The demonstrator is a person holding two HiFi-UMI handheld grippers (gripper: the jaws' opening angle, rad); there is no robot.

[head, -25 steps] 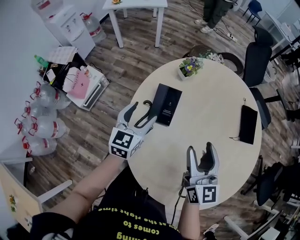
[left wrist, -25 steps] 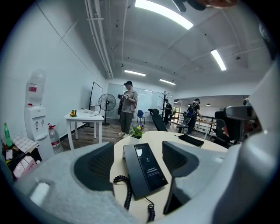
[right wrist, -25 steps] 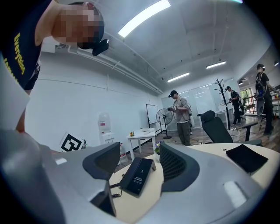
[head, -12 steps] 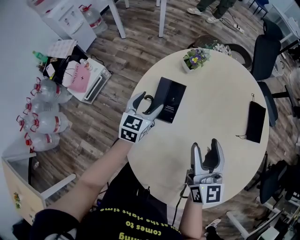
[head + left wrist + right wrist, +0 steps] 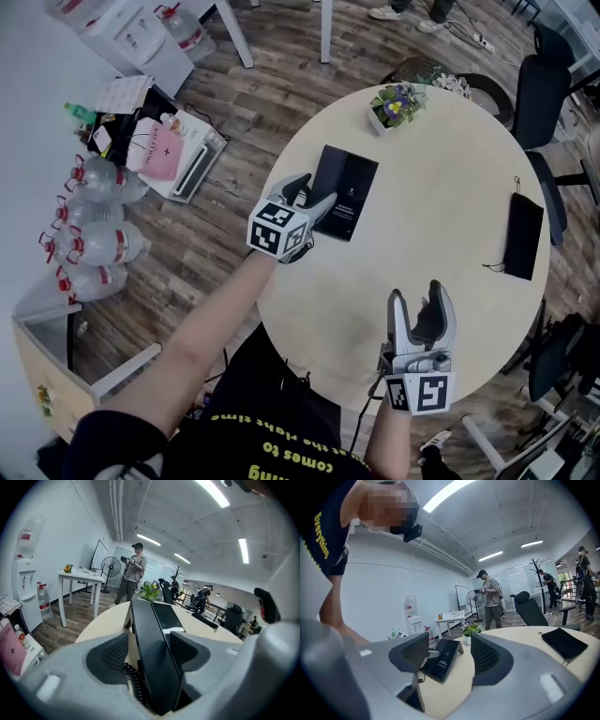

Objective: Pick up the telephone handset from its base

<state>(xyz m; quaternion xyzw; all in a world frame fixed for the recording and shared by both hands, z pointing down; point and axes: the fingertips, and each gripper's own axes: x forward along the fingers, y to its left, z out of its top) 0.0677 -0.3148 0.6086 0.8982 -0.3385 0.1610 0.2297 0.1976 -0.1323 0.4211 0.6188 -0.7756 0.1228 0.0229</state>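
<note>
The black telephone base [image 5: 349,190] lies on the round beige table [image 5: 427,239], near its left edge. Its handset [image 5: 151,639] rests along the base's left side, with a coiled cord beside it. My left gripper [image 5: 310,194] has come down over the handset and its jaws have just been closing. The handset lies between them, with a gap still showing at the left pad [image 5: 108,654]. My right gripper [image 5: 417,294] hovers open and empty over the table's near edge. In the right gripper view the phone [image 5: 443,660] lies ahead, between that gripper's [image 5: 450,640] fingers.
A small flower pot [image 5: 395,103] stands at the table's far edge, and a flat black pouch [image 5: 525,234] lies at its right. Office chairs [image 5: 541,89] stand beyond the table. Water bottles [image 5: 89,246] and bags sit on the floor at the left. People stand far off.
My left gripper has dropped and moved forward from the table's edge onto the phone's left side, and now straddles the handset. The right gripper has hardly moved.
</note>
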